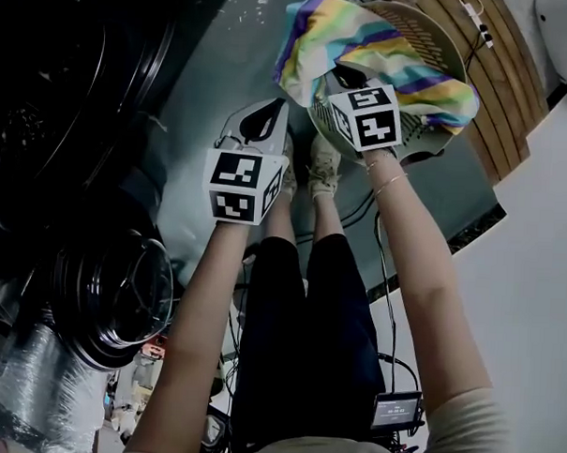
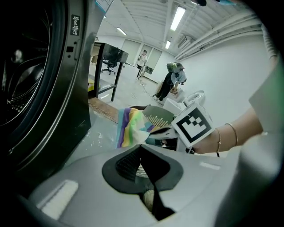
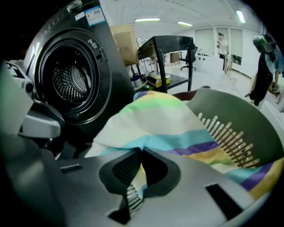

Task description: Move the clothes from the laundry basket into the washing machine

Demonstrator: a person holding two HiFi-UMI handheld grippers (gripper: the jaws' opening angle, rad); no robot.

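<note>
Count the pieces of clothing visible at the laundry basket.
1: a striped cloth draped across the laundry basket and over its rim, pinched in the shut right tongs. More may be hidden beneath it inside the basket.

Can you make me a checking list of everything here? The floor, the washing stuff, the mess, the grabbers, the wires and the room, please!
Surface: grey floor with pale scuffs.
Job's things: striped cloth draped over the rim of the green laundry basket; washing machine close beside it, its door open.
Clutter: cardboard box behind the machine.
Grippers: left gripper shut, holding nothing; right gripper shut on the striped cloth.
Cables: black cables trail over the floor near the person's shoes.
Surroundings: black desk; two people far off.
</note>
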